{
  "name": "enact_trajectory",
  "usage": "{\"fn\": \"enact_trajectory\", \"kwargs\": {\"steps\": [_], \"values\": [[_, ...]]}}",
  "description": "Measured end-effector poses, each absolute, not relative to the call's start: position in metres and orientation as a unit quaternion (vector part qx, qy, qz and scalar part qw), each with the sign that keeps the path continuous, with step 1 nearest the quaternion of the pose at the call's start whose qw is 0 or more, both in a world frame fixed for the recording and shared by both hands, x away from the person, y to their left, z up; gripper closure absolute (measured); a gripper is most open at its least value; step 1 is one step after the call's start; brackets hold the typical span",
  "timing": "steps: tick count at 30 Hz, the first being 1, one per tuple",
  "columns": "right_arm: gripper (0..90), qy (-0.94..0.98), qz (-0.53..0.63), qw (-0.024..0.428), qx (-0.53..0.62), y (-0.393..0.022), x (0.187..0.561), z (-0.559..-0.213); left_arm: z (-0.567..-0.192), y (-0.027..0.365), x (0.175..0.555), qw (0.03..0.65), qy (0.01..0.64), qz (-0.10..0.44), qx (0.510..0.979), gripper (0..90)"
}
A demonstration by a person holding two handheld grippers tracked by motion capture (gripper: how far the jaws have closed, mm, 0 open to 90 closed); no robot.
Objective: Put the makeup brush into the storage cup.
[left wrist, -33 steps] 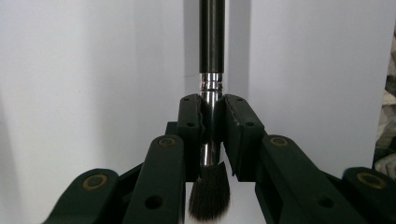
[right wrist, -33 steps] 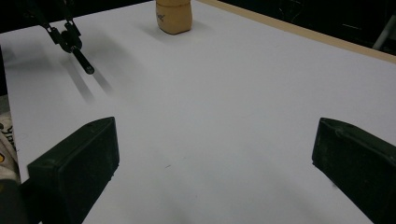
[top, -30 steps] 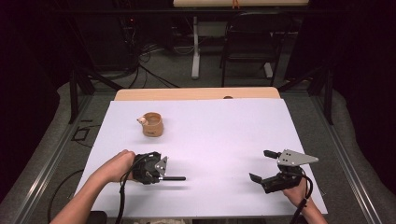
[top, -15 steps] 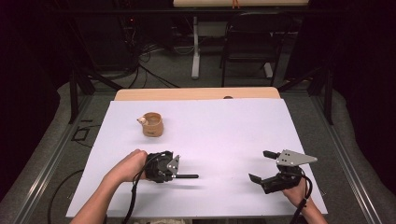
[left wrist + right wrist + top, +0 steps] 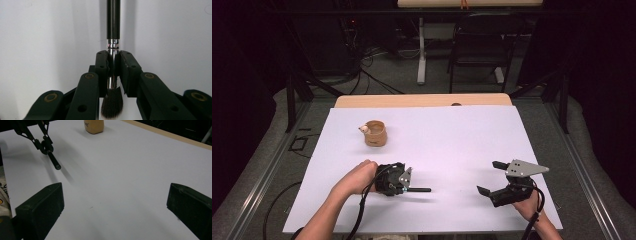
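My left gripper [image 5: 408, 189] is shut on a makeup brush [image 5: 421, 190] low over the white table [image 5: 452, 145], near the front left. In the left gripper view the jaws clamp the brush's silver ferrule [image 5: 113, 53]; the black handle [image 5: 113, 20] sticks out ahead and the dark bristles [image 5: 112, 105] point back toward the camera. My right gripper [image 5: 488, 177] stands open with nothing in it at the front right, its jaws wide apart [image 5: 115, 202]. From there the left gripper [image 5: 46, 146] and the brush handle [image 5: 54, 161] show at the upper left.
A small tan cup [image 5: 375, 133] with a pale thing at its rim stands at the table's back left, also seen in the right gripper view [image 5: 94, 125]. A wooden edge [image 5: 422, 100] borders the far side. A chair [image 5: 477, 45] and cables lie beyond.
The left hand has carried the brush to the right across the table's front. The right gripper has stayed where it was.
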State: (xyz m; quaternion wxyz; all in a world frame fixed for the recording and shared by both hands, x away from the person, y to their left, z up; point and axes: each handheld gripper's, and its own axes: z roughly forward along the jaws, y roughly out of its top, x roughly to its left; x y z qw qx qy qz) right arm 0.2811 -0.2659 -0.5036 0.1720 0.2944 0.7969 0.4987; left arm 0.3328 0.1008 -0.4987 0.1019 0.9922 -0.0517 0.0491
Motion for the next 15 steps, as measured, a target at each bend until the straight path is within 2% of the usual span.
{"fn": "enact_trajectory", "kwargs": {"steps": [6, 15], "values": [[0.0, 0.819, 0.464, 0.17, 0.292, -0.259, 0.285, -0.501, -0.497, 0.095, 0.335, 0.11, -0.056, 0.05, 0.991, 77.2], [0.0, 0.865, 0.398, 0.137, 0.272, -0.25, 0.295, -0.496, -0.494, 0.092, 0.336, 0.116, -0.057, 0.053, 0.99, 77.2]]}}
